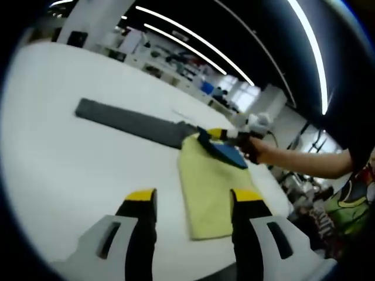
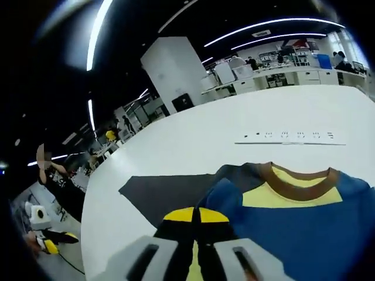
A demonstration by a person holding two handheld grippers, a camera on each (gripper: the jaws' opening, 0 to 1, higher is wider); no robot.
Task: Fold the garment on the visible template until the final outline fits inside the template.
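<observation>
A garment lies on the white table (image 1: pixel 70 170), pale yellow (image 1: pixel 208 187) over most of what shows. Its blue part (image 1: pixel 227 153) is lifted at the far end. The right gripper (image 1: pixel 225 134), held by a person's hand (image 1: pixel 258 149), is pinching that blue part. In the right gripper view the jaws (image 2: pixel 197 214) are shut on the blue cloth (image 2: pixel 293 228), near the brown-and-yellow collar (image 2: pixel 299 181). The dark grey template (image 1: pixel 135 123) (image 2: pixel 164 190) lies flat beside the garment, partly under it. My left gripper (image 1: pixel 193 199) hovers open above the garment's near end.
A thin marked strip (image 2: pixel 287 139) lies on the table beyond the collar. The table's edge (image 2: pixel 88 234) drops off to the left, with a white and yellow device (image 2: pixel 44 234) below it. Desks and shelves (image 1: pixel 170 64) stand behind the table.
</observation>
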